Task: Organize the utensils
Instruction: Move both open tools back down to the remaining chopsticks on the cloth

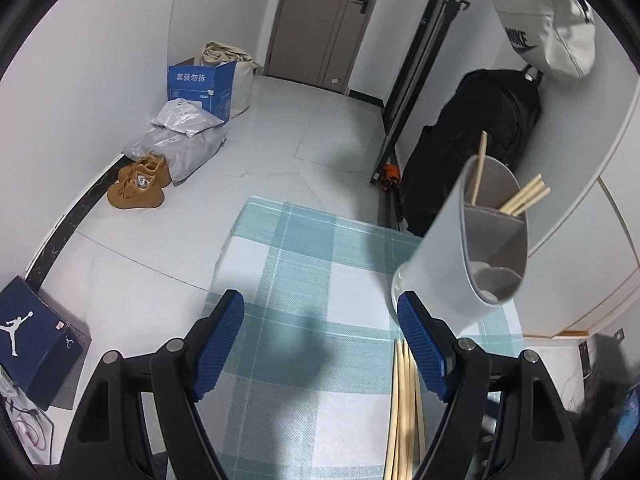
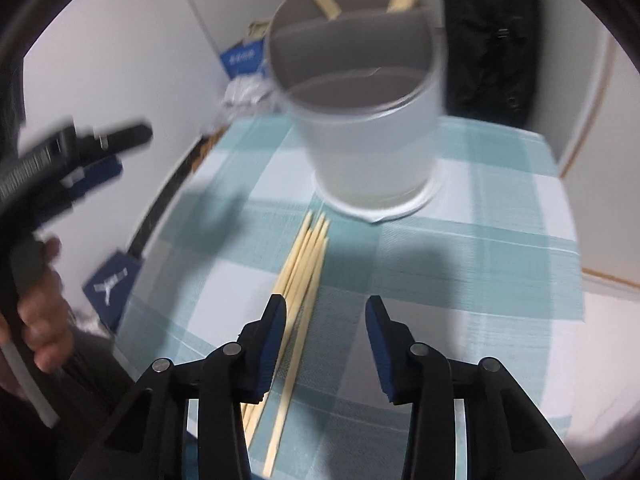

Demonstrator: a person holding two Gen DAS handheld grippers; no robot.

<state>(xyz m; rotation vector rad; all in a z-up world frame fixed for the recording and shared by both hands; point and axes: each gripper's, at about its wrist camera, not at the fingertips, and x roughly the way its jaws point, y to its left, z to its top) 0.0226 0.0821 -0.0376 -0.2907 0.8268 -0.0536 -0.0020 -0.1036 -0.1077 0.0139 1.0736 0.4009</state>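
A grey utensil holder with a divider stands on the checked cloth; it also shows in the right wrist view. A few wooden chopsticks stick out of its far compartment. Several loose chopsticks lie in a bundle on the cloth in front of the holder; they also show in the left wrist view. My left gripper is open and empty above the cloth, left of the holder. My right gripper is open and empty, just above the near ends of the loose chopsticks.
The blue and white checked cloth covers a small table. On the floor lie tan shoes, grey parcels, a blue box and a Jordan shoebox. A black bag leans against the wall behind the holder.
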